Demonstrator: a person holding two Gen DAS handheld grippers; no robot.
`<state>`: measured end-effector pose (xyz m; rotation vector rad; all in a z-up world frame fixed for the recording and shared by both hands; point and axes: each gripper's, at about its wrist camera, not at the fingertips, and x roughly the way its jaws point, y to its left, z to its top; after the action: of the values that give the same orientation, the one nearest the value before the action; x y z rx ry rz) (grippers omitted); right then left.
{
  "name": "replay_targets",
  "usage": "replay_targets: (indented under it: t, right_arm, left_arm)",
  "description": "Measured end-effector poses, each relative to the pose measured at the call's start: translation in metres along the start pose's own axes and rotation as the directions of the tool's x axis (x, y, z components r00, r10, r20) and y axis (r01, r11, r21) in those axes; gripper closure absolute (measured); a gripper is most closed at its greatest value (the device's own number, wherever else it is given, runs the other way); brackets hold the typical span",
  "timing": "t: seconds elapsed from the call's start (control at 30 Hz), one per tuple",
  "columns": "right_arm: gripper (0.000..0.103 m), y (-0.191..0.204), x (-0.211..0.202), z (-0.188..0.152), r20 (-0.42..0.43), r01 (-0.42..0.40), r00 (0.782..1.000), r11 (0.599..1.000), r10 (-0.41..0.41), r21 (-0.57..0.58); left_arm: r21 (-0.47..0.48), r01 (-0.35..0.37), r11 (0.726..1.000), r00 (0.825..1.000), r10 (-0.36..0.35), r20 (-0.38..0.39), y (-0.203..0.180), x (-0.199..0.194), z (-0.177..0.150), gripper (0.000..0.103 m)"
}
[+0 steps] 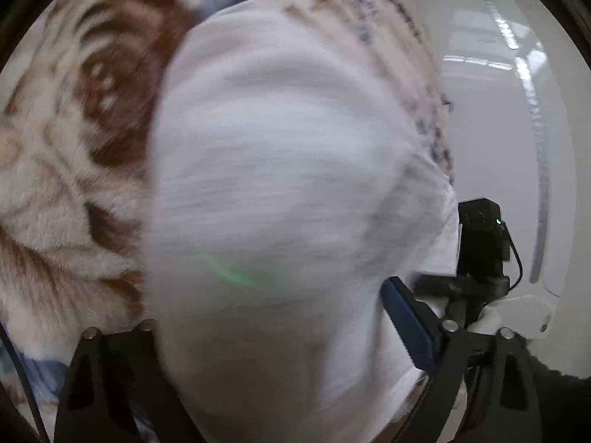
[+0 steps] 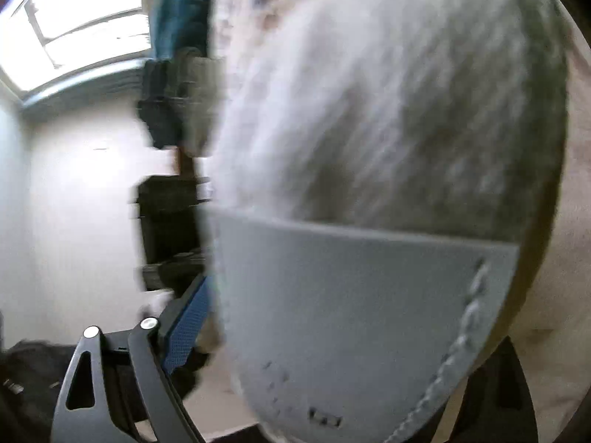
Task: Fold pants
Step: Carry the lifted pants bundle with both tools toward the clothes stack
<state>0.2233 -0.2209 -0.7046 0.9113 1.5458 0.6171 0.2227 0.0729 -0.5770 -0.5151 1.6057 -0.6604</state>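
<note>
The pants (image 1: 280, 155) are pale grey-white cloth, blurred, filling the middle of the left wrist view. They hang between the wide-apart jaws of my left gripper (image 1: 273, 295). Only its right blue pad (image 1: 406, 325) shows, and the cloth lies beside it without being pinched. In the right wrist view the pants' waistband (image 2: 351, 288) with a braided drawstring (image 2: 469, 313) covers my right gripper (image 2: 351, 313). Its left blue pad (image 2: 188, 321) stands clear of the cloth and its right finger is hidden. The right gripper's black body (image 1: 480, 243) appears at the right of the left wrist view.
A fleecy blanket (image 1: 74, 129) with a brown tiger pattern lies under the pants. A white glossy surface (image 1: 498, 110) is on the right. The right wrist view shows a bright window (image 2: 85, 18), a white wall (image 2: 81, 203) and dark blurred shapes (image 2: 173, 110).
</note>
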Motion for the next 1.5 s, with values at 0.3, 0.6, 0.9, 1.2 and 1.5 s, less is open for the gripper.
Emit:
replay_targets:
  t: [0.3, 0.6, 0.9, 1.2, 1.5]
  right_arm:
    - [0.039, -0.007, -0.017, -0.015, 0.052, -0.103, 0.994, 0.993, 0.1, 0.053]
    - [0.04, 0.064, -0.039, -0.013, 0.045, -0.126, 0.991, 0.992, 0.126, -0.006]
    - [0.041, 0.215, -0.011, 0.02, 0.009, -0.1, 0.995, 0.987, 0.102, -0.122]
    - [0.041, 0.395, 0.059, 0.073, 0.103, -0.112, 0.985, 0.973, 0.135, -0.204]
    - [0.041, 0.52, 0.149, 0.16, 0.163, -0.155, 0.967, 0.96, 0.196, -0.234]
  left_arm:
    - [0.051, 0.018, 0.999, 1.0, -0.019, 0.011, -0.03, -0.021, -0.009, 0.016]
    - [0.046, -0.015, 0.999, 0.998, 0.012, 0.068, -0.048, -0.1, -0.019, 0.016]
    - [0.046, -0.029, 0.999, 0.983, 0.02, 0.18, -0.056, -0.251, -0.001, 0.016]
    - [0.148, -0.073, 0.986, 0.966, 0.033, 0.256, -0.01, -0.424, 0.063, 0.016]
    - [0.179, -0.095, 0.979, 0.957, 0.041, 0.286, 0.069, -0.565, 0.159, 0.016]
